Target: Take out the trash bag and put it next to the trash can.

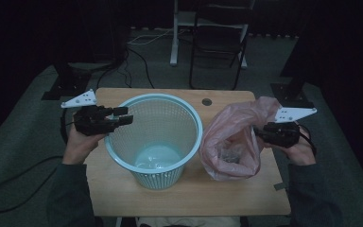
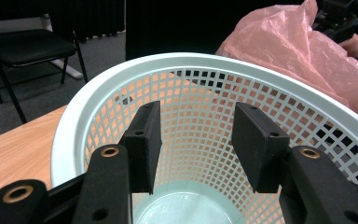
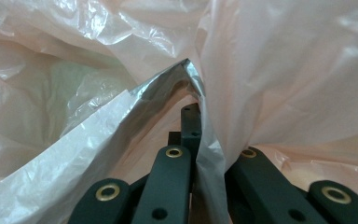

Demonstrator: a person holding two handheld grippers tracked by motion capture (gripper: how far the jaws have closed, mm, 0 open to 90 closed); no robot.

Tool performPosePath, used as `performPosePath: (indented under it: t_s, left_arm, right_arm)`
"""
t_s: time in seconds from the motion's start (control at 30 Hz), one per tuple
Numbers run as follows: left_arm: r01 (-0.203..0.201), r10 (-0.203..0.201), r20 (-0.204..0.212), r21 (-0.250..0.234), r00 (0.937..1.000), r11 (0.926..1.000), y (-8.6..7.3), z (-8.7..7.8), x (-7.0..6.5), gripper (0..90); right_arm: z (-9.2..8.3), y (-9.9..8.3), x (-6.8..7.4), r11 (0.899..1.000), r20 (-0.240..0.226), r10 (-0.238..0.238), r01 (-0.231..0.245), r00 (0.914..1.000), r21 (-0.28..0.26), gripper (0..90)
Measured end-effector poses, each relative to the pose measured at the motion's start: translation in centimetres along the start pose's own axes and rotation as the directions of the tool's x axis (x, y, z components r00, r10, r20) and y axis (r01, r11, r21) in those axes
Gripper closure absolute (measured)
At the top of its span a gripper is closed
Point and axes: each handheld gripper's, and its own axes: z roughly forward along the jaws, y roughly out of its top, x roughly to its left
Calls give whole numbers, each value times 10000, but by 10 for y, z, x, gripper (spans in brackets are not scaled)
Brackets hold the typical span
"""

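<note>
High view: wood table (image 1: 123, 189), grey floor (image 1: 23, 123); L tongs (image 1: 123, 116) open, R tongs (image 1: 260, 133) clamp pink bag (image 1: 236, 127)

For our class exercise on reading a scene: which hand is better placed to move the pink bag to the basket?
The right. Its tool is already shut on the pink bag, pinching its edge. The left tool stands open at the rim of the basket, holding nothing.

Dim room w/ grey carpet (image 1: 19, 142), black folding chair (image 1: 220, 38) behind wooden table (image 1: 236, 194).
</note>
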Motion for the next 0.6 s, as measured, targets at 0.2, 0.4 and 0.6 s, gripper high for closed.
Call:
performPosePath:
  t_s: [0.2,0.4,0.6]
  left_arm:
    - [8,-8,-3,19,10000,10000,0,0,0,527]
    - [13,-13,38,-8,10000,10000,0,-1,0,526]
    - [8,-8,46,4,10000,10000,0,0,0,526]
  right_arm:
    - [5,-6,-1,9998,-22,92,-92,10000,186,891]
    - [-1,-10,-5,9997,6,82,-83,10000,226,891]
    - [3,-14,-5,9990,-91,35,-31,10000,446,891]
